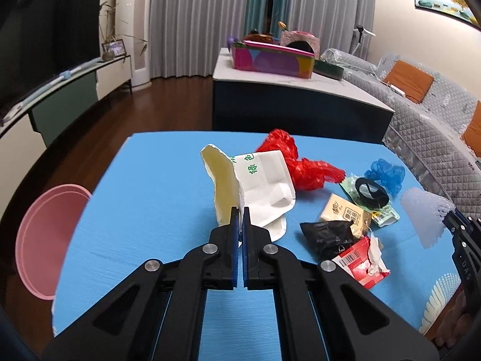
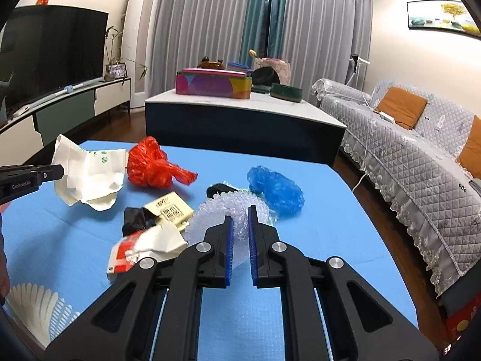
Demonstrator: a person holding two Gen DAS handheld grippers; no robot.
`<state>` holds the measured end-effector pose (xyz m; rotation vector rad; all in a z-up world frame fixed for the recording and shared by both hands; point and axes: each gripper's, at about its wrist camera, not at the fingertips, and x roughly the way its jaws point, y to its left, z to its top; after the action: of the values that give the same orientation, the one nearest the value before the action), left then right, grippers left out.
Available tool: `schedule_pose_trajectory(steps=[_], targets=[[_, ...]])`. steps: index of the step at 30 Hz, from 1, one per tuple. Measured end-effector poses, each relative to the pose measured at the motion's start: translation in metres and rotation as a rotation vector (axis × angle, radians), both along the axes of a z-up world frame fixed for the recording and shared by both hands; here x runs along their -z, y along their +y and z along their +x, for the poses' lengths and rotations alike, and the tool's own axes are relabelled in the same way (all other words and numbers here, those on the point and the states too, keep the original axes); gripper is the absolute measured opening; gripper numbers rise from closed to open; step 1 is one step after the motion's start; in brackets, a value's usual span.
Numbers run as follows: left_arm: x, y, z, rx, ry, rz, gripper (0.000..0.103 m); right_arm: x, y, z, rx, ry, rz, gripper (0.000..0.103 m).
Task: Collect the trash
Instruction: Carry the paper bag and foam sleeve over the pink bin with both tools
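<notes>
Both tongs grip trash: our left tongs (image 1: 240, 215) pinch the white paper tray (image 1: 261, 186), our right tongs (image 2: 240, 219) clamp the bubble wrap (image 2: 222, 210), while beside the red bag (image 2: 153, 168) several scraps remain on the counter (image 2: 330, 225), nothing visibly binned.

Grey curtains (image 2: 210, 30) are drawn along the far wall; a quilted grey sofa (image 2: 421, 162) is set right, a dark television (image 2: 51, 57) left, over dark wooden floor (image 1: 162, 102).
</notes>
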<state>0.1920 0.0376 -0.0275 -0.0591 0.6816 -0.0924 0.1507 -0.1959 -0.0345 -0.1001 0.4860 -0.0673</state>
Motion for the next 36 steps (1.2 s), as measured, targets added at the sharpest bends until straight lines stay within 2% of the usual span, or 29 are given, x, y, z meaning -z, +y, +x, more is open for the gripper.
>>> schedule_pose_trajectory(steps=[14, 24, 36], targets=[[-0.027, 0.002, -0.022, 0.007, -0.083, 0.023, 0.002, -0.015, 0.014, -0.004, -0.024, -0.038, 0.017, 0.009], [-0.037, 0.018, -0.028, -0.023, -0.106, 0.006, 0.002, -0.026, 0.030, -0.003, -0.051, -0.065, 0.024, 0.009], [-0.044, 0.042, -0.037, -0.066, -0.121, 0.035, 0.002, -0.038, 0.061, 0.003, -0.112, -0.082, 0.049, 0.009]])
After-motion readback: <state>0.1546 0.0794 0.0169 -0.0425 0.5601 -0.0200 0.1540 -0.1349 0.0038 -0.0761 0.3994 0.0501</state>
